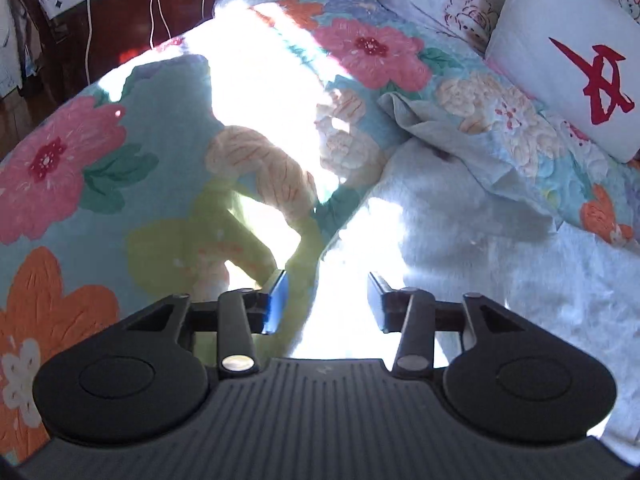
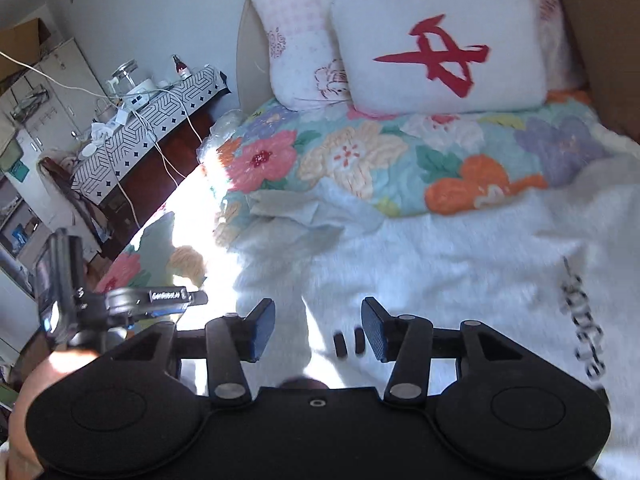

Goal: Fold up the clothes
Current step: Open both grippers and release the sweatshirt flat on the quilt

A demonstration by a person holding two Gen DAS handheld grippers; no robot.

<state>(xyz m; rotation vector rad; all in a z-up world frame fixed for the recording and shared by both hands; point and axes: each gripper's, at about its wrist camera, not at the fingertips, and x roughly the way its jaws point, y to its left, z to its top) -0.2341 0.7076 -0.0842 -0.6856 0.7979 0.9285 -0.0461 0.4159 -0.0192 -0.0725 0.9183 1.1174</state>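
Observation:
A white fluffy garment (image 1: 460, 240) lies spread on the bed, partly in bright sun. In the right wrist view the same garment (image 2: 440, 272) fills the lower middle, with black lettering (image 2: 584, 320) along its right side and two small black marks (image 2: 350, 340) near my fingers. My left gripper (image 1: 327, 284) hovers over the garment's left edge, jaws apart, nothing pinched. My right gripper (image 2: 318, 312) stands open above the garment, nothing between its blue pads. The left gripper's body (image 2: 120, 300) shows at the left of the right wrist view.
A floral quilt (image 1: 80, 160) covers the bed (image 2: 360, 152). A white pillow with a red character (image 2: 440, 48) and a pink patterned pillow (image 2: 296, 40) lie at the head. A bedside table (image 2: 132, 136) with cables stands left; a cardboard wall (image 2: 600, 40) stands right.

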